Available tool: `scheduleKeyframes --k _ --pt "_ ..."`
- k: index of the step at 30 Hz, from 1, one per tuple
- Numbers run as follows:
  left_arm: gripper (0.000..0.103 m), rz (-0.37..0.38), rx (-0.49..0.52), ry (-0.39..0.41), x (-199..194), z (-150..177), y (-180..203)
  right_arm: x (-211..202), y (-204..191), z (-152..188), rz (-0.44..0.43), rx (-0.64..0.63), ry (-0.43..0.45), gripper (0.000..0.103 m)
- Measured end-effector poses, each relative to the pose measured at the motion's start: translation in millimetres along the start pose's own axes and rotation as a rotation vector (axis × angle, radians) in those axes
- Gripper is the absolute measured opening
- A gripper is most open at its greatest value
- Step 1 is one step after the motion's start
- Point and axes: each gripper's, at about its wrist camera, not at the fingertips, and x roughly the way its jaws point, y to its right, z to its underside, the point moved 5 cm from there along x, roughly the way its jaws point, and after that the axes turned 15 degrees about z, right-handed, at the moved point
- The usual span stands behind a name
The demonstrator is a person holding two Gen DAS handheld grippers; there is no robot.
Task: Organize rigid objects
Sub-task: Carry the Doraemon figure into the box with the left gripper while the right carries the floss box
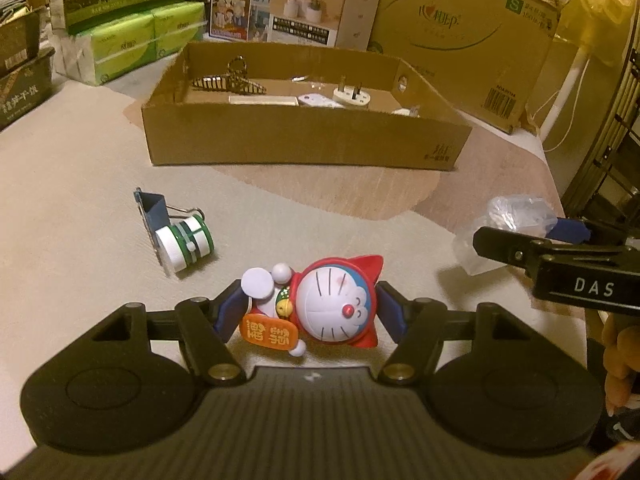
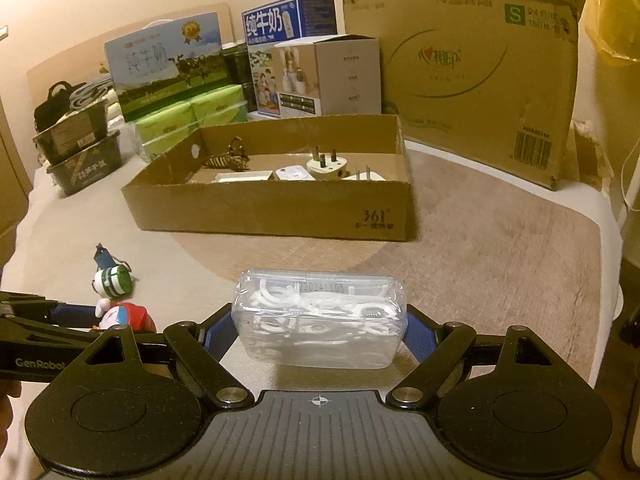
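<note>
A red and white cat-robot toy figure (image 1: 332,308) lies sideways between the fingers of my left gripper (image 1: 310,300), whose blue pads press its hood and its feet. It hangs just over the beige cloth. In the right wrist view the same toy (image 2: 124,316) shows at the lower left, in the left gripper's black fingers (image 2: 48,320). My right gripper (image 2: 318,320) is shut on a clear plastic box of white floss picks (image 2: 320,316), which the left wrist view shows at the right edge (image 1: 516,216). An open cardboard tray (image 1: 304,136) (image 2: 272,212) stands ahead.
A blue binder clip with a green and white roll (image 1: 184,240) (image 2: 112,280) lies on the cloth at the left. The tray holds a striped hair claw (image 2: 230,158), white plugs (image 2: 324,166) and adapters. Milk cartons, tissue packs and a large carton (image 2: 472,68) stand behind.
</note>
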Motion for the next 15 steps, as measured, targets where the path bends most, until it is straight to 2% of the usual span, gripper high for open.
scheduleKeyframes --k 15 --pt "0.066 -0.023 0.022 0.058 -27.6 -15.2 6.9 -20.0 -2.5 -9.0 -0.026 -0.014 0.025 0.084"
